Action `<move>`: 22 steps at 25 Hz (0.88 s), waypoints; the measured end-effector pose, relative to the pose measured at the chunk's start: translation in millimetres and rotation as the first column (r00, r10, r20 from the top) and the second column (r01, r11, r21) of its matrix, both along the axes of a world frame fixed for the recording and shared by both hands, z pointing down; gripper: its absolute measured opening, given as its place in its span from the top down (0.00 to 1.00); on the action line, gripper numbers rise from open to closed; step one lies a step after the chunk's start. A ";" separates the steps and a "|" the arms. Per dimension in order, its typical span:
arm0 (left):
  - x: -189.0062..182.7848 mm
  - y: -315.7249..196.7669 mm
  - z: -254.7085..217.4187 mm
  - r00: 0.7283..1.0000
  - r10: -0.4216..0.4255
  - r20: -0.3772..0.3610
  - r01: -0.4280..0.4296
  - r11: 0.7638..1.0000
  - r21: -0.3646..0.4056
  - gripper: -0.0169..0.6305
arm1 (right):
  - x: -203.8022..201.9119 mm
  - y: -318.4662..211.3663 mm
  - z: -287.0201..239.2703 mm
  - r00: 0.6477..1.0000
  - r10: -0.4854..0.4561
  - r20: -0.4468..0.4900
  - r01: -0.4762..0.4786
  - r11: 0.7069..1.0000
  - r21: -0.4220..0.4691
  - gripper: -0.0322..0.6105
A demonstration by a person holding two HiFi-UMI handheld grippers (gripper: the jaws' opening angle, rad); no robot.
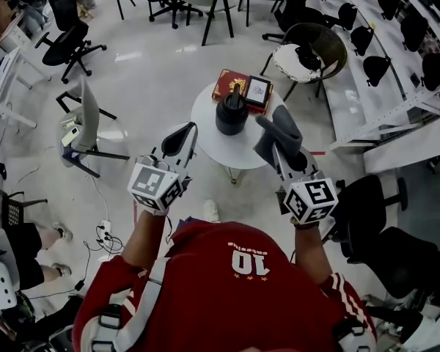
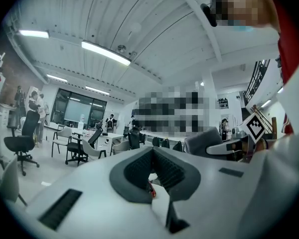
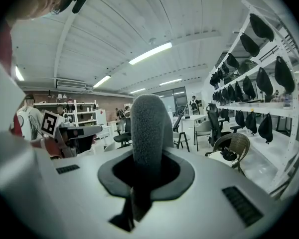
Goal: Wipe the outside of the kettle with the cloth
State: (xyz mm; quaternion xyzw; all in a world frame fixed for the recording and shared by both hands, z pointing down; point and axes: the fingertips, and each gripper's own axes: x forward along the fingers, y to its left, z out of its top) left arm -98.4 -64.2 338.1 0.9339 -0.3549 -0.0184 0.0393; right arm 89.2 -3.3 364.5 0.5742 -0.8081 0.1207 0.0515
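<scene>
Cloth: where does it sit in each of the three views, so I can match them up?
Head view: the grey cloth sticks up from the right gripper, right of the kettle.
Left gripper view: right of centre, beyond that gripper's jaws.
Right gripper view: dead centre, clamped between the jaws.
Shared landmark: the right gripper's marker cube, in head and left gripper views.

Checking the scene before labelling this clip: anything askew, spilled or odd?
Nothing spilled or damaged. The kettle stands upright on the round table. One oddity: the red book behind it seems to overhang the table's far rim. The cloth is in the right gripper, off the kettle.
</scene>
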 end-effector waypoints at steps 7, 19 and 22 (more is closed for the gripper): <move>-3.3 -48.1 7.0 0.998 0.055 -0.011 -0.055 0.998 -0.014 0.96 | -6.1 -36.4 7.0 0.998 0.056 -0.007 -0.056 0.998 -0.021 0.87; -3.0 -84.9 28.0 0.994 0.101 -0.047 -0.103 0.993 -0.053 0.96 | -9.5 -69.3 31.4 0.995 0.100 -0.022 -0.102 0.988 -0.118 0.87; -6.9 -89.6 30.3 0.995 0.084 -0.050 -0.087 0.994 -0.059 0.96 | -10.4 -78.6 38.9 0.996 0.087 -0.025 -0.090 0.985 -0.147 0.87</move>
